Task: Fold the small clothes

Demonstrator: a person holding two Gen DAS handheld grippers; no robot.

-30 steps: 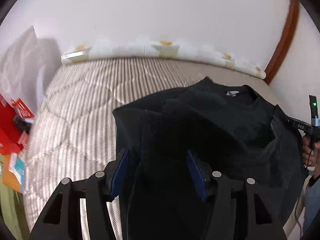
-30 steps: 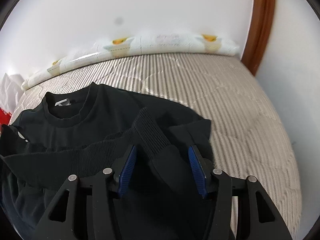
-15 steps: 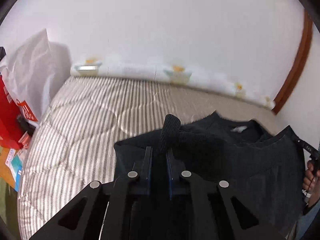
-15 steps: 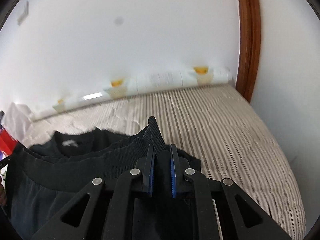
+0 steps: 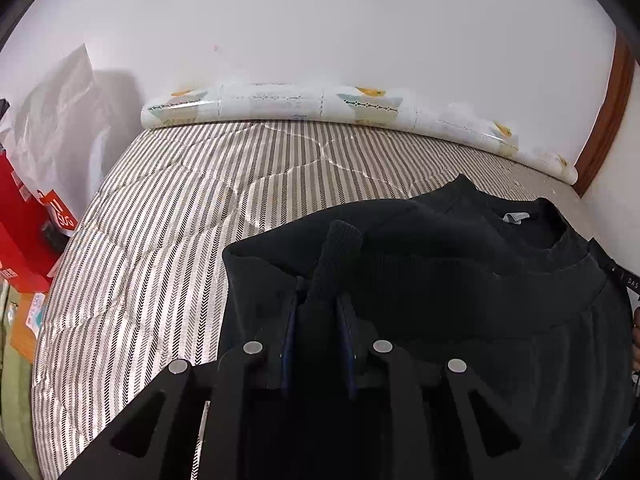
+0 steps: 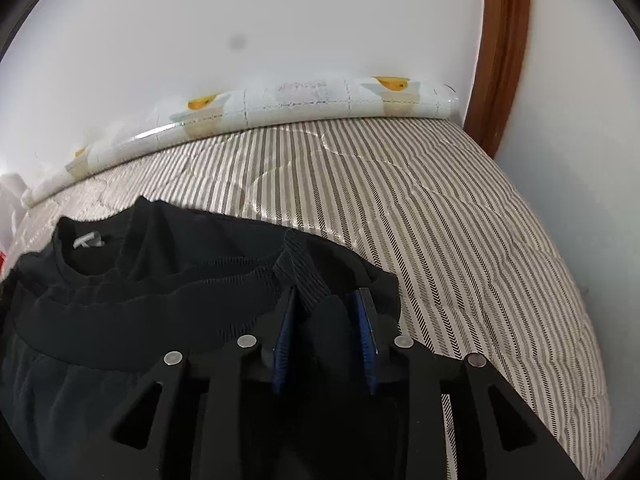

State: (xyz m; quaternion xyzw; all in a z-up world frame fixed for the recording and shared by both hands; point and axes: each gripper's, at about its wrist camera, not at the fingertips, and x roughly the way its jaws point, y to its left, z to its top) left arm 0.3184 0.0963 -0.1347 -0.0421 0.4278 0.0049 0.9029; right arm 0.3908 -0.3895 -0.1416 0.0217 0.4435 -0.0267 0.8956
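A black sweatshirt lies on the striped bed, its collar and white label at the far side, its ribbed hem lifted toward me. My left gripper is shut on the hem's left corner, whose ribbed tip sticks up between the fingers. In the right wrist view the sweatshirt fills the lower left. My right gripper holds the hem's right ribbed corner between its blue pads, which stand slightly apart around the bunched cloth.
The striped quilted mattress reaches a white wall, with a patterned roll along the back edge. Red boxes and a white bag lie at the left. A brown door frame stands at the right.
Both grippers, open around the hem a second ago, closed on its ribbed corners and lifted them. The hem now hangs stretched between the two grippers.
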